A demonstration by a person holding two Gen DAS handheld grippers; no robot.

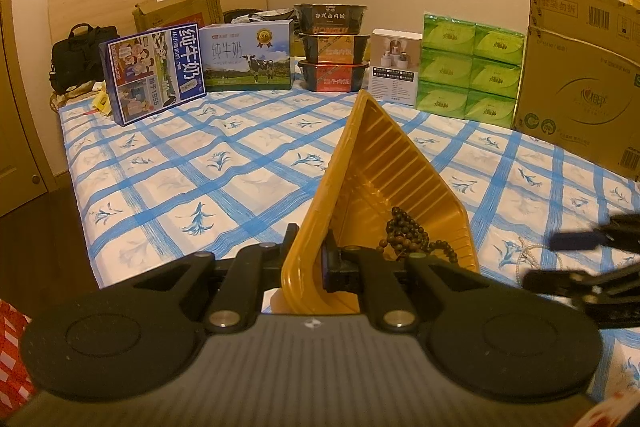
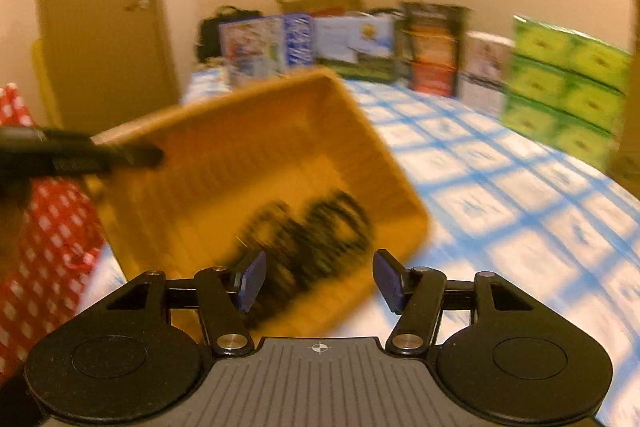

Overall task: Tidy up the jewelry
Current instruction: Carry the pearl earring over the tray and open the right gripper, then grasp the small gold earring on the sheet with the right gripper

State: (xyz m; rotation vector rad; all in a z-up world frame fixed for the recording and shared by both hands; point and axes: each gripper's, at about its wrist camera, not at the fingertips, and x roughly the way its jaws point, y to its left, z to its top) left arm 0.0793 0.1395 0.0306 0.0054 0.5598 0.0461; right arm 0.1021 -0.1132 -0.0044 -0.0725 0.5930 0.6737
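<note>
- left gripper [image 1: 310, 255] clamped on the near wall of the yellow tray [image 1: 384, 167], 1 finger outside the wall, 1 inside; the tray is tipped up on edge, its far corner pointing toward the boxes
- brown bead bracelet [image 1: 408, 235] bunched in the low near corner of the tray, just right of the inner finger
- right gripper [image 2: 319, 281] with fingers spread apart and nothing between them, in front of the tray's open side; right wrist view badly motion-blurred
- in that view the beads are a dark smear inside the tray [image 2: 256, 147], just beyond the blue pads [image 2: 253, 281]
- pale bead string [image 1: 524, 259] lies on the sheet right of the tray, near the right gripper's fingers; too small to tell more
- blue-checked bedsheet [image 1: 180, 163] under everything
- along the far wall: 2 milk cartons [image 1: 248, 55], 3 stacked food bowls [image 1: 334, 49], white box [image 1: 394, 67], green tissue packs [image 1: 470, 71], big cardboard box [image 1: 580, 91]
- black bag [image 1: 76, 55] at the far left corner of the bed
- red-and-white checked fabric [image 2: 36, 227] at the left edge of the right wrist view
</note>
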